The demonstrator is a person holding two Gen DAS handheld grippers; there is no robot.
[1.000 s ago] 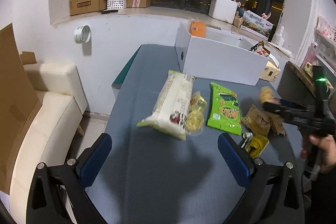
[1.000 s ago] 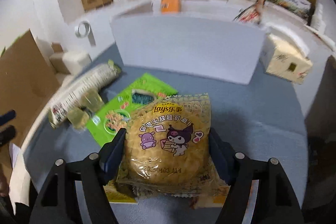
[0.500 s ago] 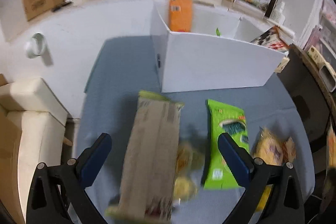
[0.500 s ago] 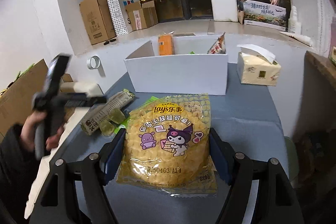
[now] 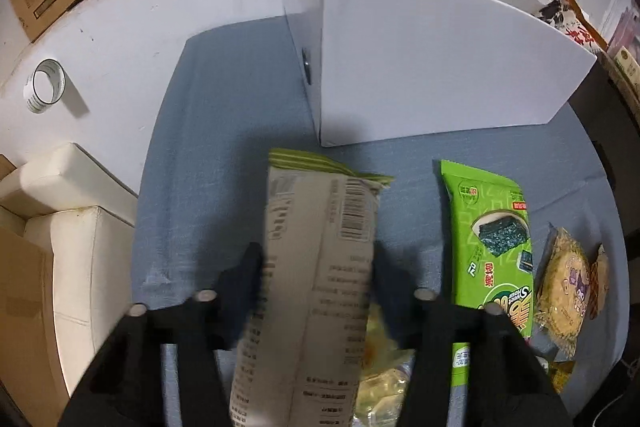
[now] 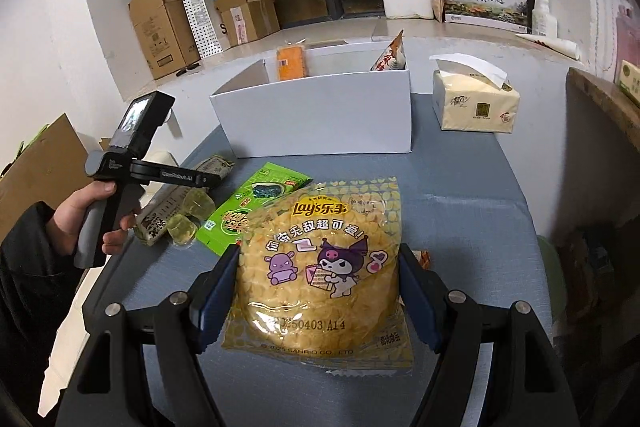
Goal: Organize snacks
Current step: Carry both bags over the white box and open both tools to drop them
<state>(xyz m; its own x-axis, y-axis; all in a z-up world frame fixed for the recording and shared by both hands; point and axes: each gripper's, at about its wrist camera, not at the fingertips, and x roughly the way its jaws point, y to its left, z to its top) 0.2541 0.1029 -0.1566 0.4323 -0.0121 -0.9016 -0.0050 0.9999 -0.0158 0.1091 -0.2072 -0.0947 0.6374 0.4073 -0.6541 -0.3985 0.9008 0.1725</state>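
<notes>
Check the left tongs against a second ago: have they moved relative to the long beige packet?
Yes. The left tongs have come forward toward the white box; the long beige packet, then ahead on the table, now lies between their closing jaws.

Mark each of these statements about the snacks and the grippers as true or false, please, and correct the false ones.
1. The right gripper holds a yellow Lay's bag. True.
2. The long beige packet lies between the fingers of the left gripper. True; its jaws are closing on it.
3. The white box is empty. False: an orange packet and a second packet stand in it.
4. The green seaweed pack is inside the white box. False: it lies on the blue table.
5. A tissue pack stands beside the white box. True.
</notes>
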